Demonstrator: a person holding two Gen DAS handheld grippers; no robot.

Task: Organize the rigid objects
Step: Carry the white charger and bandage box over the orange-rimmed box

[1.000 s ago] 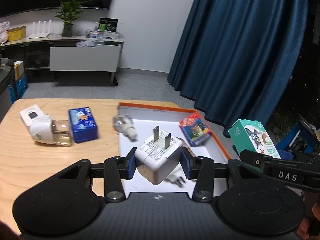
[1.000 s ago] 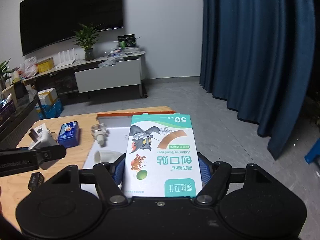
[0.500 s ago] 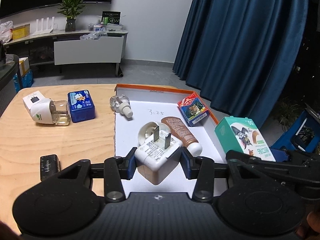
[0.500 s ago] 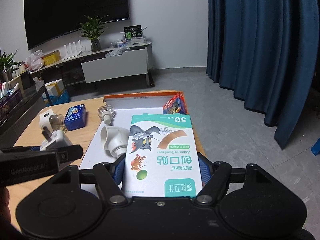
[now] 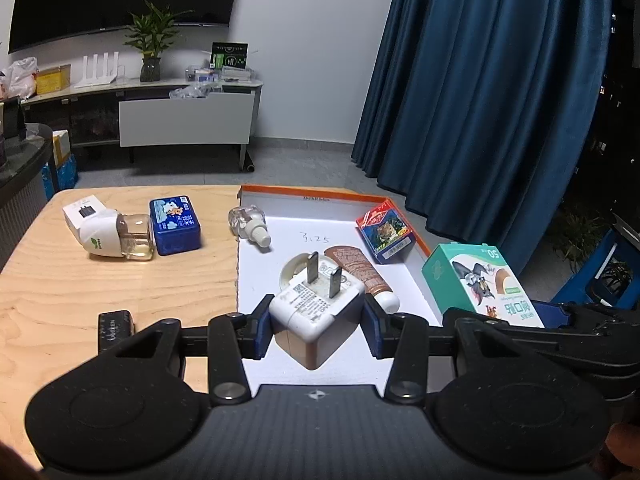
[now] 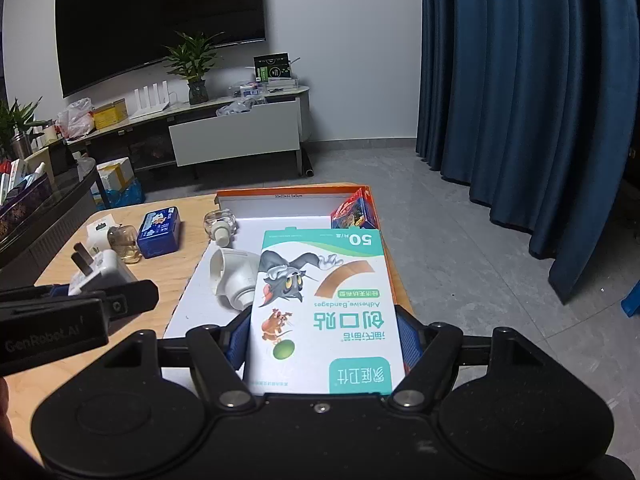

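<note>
Nearby, wooden table (image 5: 100, 280), blue curtain (image 5: 500, 100)

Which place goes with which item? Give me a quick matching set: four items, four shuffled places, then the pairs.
Items:
1. white charger
2. bandage box
3. blue tin
4. brown tube

Places:
A. lying in the white tray
B. gripped in the right claw
C. on the wooden table
D. gripped in the left claw

Pairs: 1-D, 2-B, 3-C, 4-A
</note>
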